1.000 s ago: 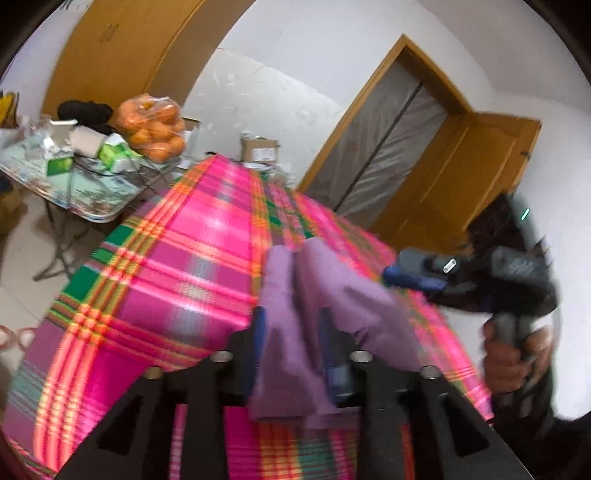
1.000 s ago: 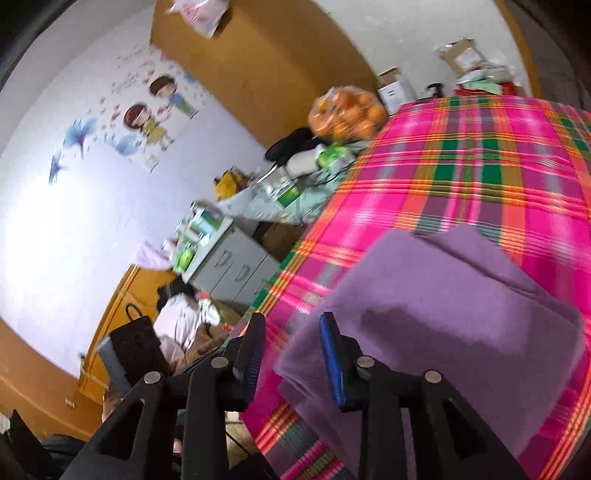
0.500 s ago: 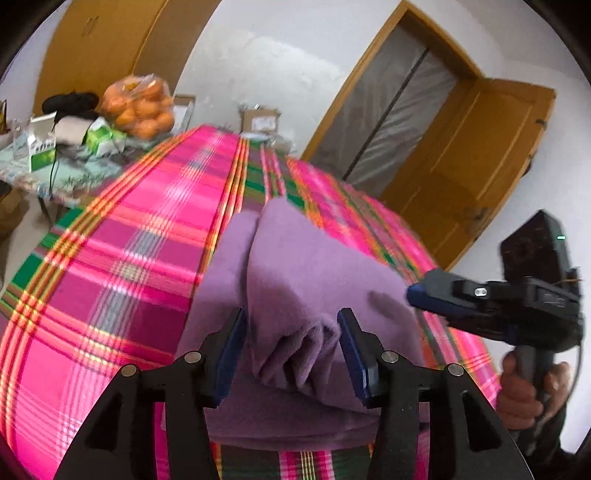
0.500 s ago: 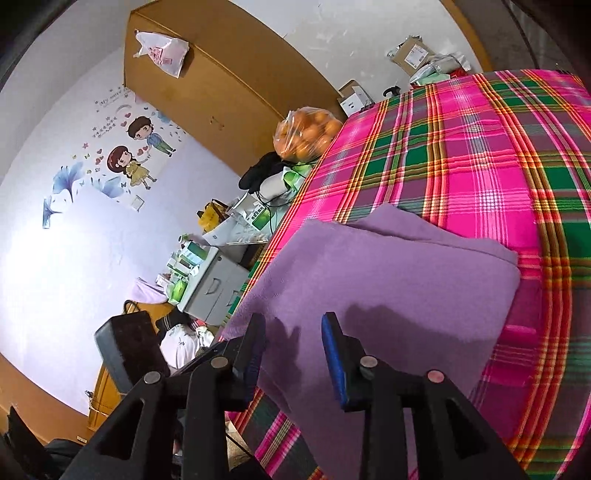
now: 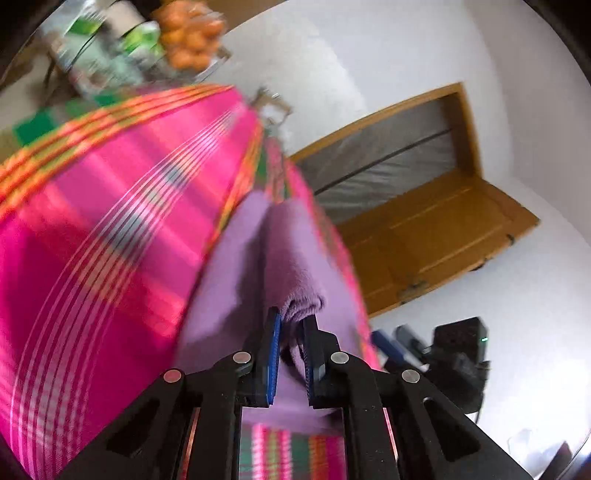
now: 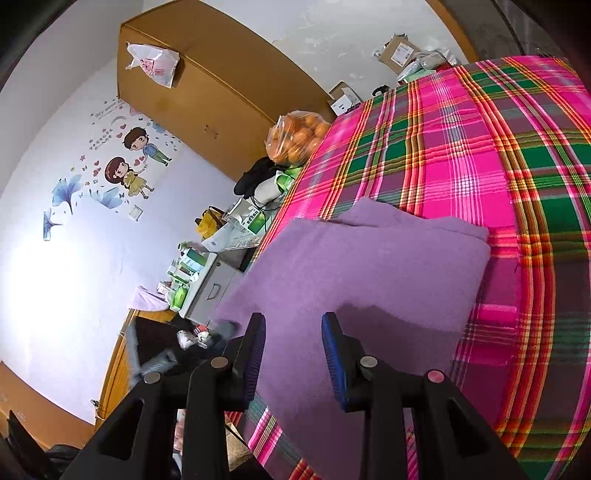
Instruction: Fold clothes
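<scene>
Where jaws gaped, left tool (image 5: 292, 325) closing.

Motion-blurred plaid bedspread (image 5: 92, 229), oranges (image 5: 188, 33)

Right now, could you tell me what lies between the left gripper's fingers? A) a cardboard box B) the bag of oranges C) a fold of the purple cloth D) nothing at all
C: in the left wrist view the left gripper is closing, its fingers on a bunched fold of the purple cloth on the plaid cover.
</scene>
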A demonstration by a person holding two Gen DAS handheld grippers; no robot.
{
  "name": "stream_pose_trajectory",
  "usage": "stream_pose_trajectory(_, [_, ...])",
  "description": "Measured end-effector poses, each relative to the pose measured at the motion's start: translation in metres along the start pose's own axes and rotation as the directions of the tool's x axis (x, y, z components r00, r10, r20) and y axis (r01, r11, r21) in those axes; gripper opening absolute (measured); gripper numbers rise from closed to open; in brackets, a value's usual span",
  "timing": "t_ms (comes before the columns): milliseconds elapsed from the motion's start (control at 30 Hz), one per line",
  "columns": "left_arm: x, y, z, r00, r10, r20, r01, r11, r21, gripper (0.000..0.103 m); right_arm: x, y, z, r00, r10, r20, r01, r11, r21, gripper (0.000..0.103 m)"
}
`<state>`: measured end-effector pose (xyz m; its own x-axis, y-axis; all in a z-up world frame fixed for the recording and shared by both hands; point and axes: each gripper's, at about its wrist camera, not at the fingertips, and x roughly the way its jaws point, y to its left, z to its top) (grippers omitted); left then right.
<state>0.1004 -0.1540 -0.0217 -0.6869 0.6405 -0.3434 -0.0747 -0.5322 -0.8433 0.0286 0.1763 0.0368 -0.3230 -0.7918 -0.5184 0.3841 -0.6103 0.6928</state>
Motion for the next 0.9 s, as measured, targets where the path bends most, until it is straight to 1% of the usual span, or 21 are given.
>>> stream_pose_trajectory(100, [-0.003, -0.006, -0.005, 0.999, 0.04, 0.013, -0.041, 0.997, 0.061, 0.011, 0.003, -0.001, -0.001, 1.0, -0.004, -0.006, 0.004, 1.0, 0.004, 0.033])
stream_pose_trajectory(233, [-0.007, -0.021, -0.007, 0.993, 0.116, 0.036, -0.121, 0.978, 0.17, 0.011, 0.004, -0.002, -0.002, 1.0, -0.021, -0.003, 0.021, 1.0, -0.001, 0.033])
stream_pose_trajectory(300, [-0.011, -0.033, -0.005, 0.985, 0.16, 0.07, -0.172, 0.957, 0.233, 0.015, 0.003, -0.003, -0.003, 0.999, -0.041, 0.005, 0.041, 0.999, -0.012, 0.033])
stream_pose_trajectory(367, [-0.016, -0.044, -0.003, 0.978, 0.181, 0.108, -0.205, 0.936, 0.288, 0.024, 0.0, -0.003, -0.005, 0.996, -0.082, 0.02, 0.083, 0.996, -0.043, 0.033])
stream_pose_trajectory(467, [-0.022, -0.06, 0.002, 0.968, 0.195, 0.161, -0.242, 0.902, 0.358, 0.024, -0.002, 0.001, -0.008, 0.986, -0.156, 0.056, 0.161, 0.983, -0.094, 0.033])
stream_pose_trajectory(533, [-0.021, -0.068, 0.008, 0.965, 0.188, 0.182, -0.247, 0.886, 0.392, 0.024, -0.002, 0.003, -0.009, 0.975, -0.201, 0.093, 0.212, 0.97, -0.121, 0.033])
stream_pose_trajectory(600, [-0.012, -0.07, 0.012, 0.963, 0.194, 0.188, -0.258, 0.869, 0.423, 0.024, -0.004, 0.005, -0.01, 0.962, -0.238, 0.131, 0.256, 0.956, -0.146, 0.033])
stream_pose_trajectory(633, [-0.006, -0.068, 0.012, 0.959, 0.215, 0.184, -0.275, 0.859, 0.431, 0.024, -0.004, 0.004, -0.01, 0.959, -0.249, 0.138, 0.268, 0.952, -0.148, 0.033])
stream_pose_trajectory(667, [0.001, -0.063, 0.012, 0.955, 0.246, 0.164, -0.293, 0.854, 0.429, 0.024, -0.004, 0.002, -0.01, 0.955, -0.261, 0.141, 0.281, 0.948, -0.147, 0.033])
stream_pose_trajectory(700, [0.008, -0.056, 0.011, 0.952, 0.276, 0.135, -0.307, 0.852, 0.425, 0.024, -0.003, 0.0, -0.009, 0.951, -0.273, 0.144, 0.294, 0.945, -0.145, 0.033])
stream_pose_trajectory(767, [0.016, -0.04, 0.007, 0.943, 0.321, 0.087, -0.328, 0.85, 0.413, 0.017, -0.003, -0.007, -0.008, 0.945, -0.292, 0.146, 0.311, 0.941, -0.134, 0.033])
stream_pose_trajectory(800, [0.017, -0.033, 0.005, 0.942, 0.326, 0.076, -0.328, 0.854, 0.403, 0.016, -0.003, -0.012, -0.008, 0.943, -0.298, 0.145, 0.316, 0.94, -0.126, 0.033])
stream_pose_trajectory(867, [0.013, -0.025, 0.005, 0.951, 0.303, 0.066, -0.305, 0.874, 0.379, 0.014, -0.003, -0.017, -0.006, 0.943, -0.3, 0.148, 0.317, 0.942, -0.113, 0.033])
stream_pose_trajectory(900, [0.012, -0.023, 0.005, 0.953, 0.296, 0.064, -0.298, 0.878, 0.374, 0.013, -0.003, -0.019, -0.004, 0.942, -0.3, 0.15, 0.317, 0.942, -0.109, 0.033])
